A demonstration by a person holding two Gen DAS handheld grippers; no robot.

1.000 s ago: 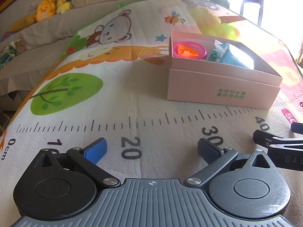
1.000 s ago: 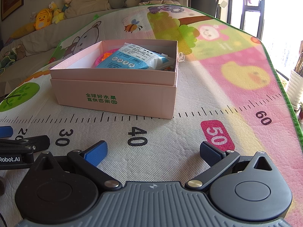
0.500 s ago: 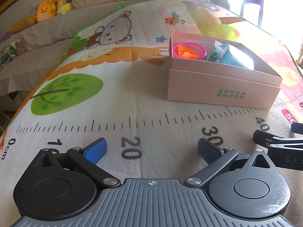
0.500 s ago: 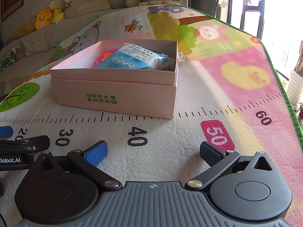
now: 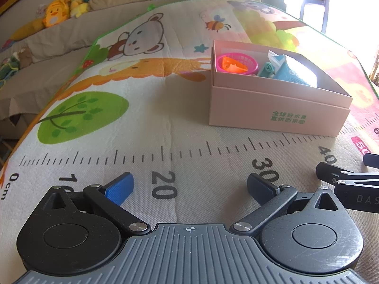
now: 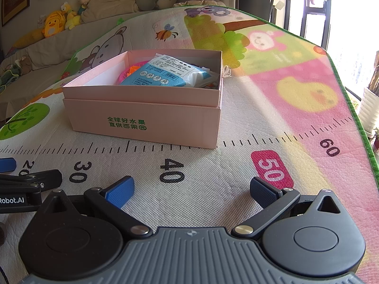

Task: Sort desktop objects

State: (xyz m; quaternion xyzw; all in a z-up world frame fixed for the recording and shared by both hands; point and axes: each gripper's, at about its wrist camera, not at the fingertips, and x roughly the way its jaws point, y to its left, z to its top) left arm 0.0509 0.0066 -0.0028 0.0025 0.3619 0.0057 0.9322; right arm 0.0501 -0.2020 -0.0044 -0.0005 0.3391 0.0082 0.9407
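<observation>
cartoon play mat with a printed ruler strip, spread over a raised surface; sofa with plush toys behind, bright window to the right.

item: pink box, open-topped, sitting on the mat beyond both my tools. contents visible: magenta basket with an orange piece inside, blue-and-white packet, a teal item too small to name.

item: my left tool, fingers spread wide, holding nothing, low over the mat near the "20" mark.

item: my right tool, fingers spread wide, holding nothing, near the "40" mark, just beside the left one.

status, by my judgement: no loose object shows on the mat in either view, so sorting looks finished or nearly so.

next move calls for: checking the unseen edges for leftovers before reaching anywhere.
</observation>
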